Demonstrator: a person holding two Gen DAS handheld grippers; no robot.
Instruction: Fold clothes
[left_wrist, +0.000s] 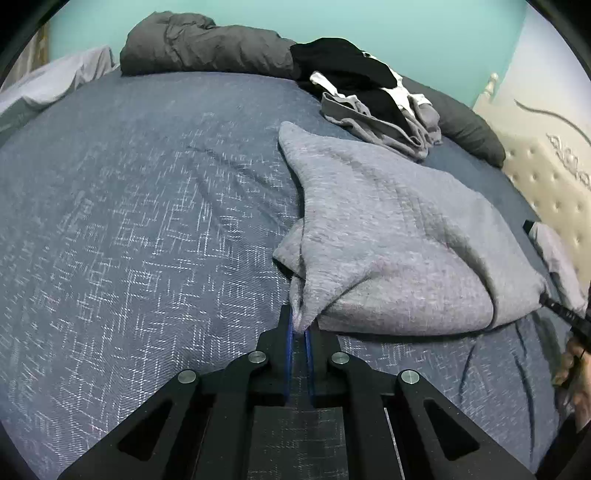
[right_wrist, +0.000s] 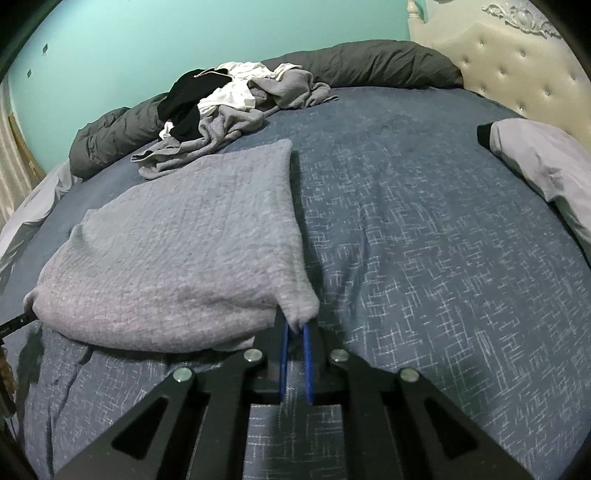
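Grey garment (left_wrist: 388, 236) lies on the bed (left_wrist: 129, 221), on the blue patterned cover, part-folded: near edge doubled over, far corner tapering toward the clothes pile (left_wrist: 373, 107). Pile sits beyond the garment, against the dark duvet roll (left_wrist: 207, 44) at the far side of the bed; mix of black, white and grey items, unfolded.

Left tongs (left_wrist: 300, 328): clenched on the garment's near left corner. Blue pads nearly together, only a thin bunch of cloth between them. Fabric rises off the bed at this corner.

Right tongs (right_wrist: 295, 328): clenched on the garment's (right_wrist: 177, 251) near right corner. Gap a little wider than the left; a small tip of cloth is pinched between the pads.

Reason for hold, judged: both near corners gripped at once so the edge stays taut and level between them, letting it be carried as one straight line over the rest of the garment. Fold looks midway; the near edge is lifted, not yet laid down.

Pillow (right_wrist: 543, 173) lies right of the garment, by the tufted headboard (right_wrist: 517, 62). The pile (right_wrist: 229, 107) is clear of the tongs.
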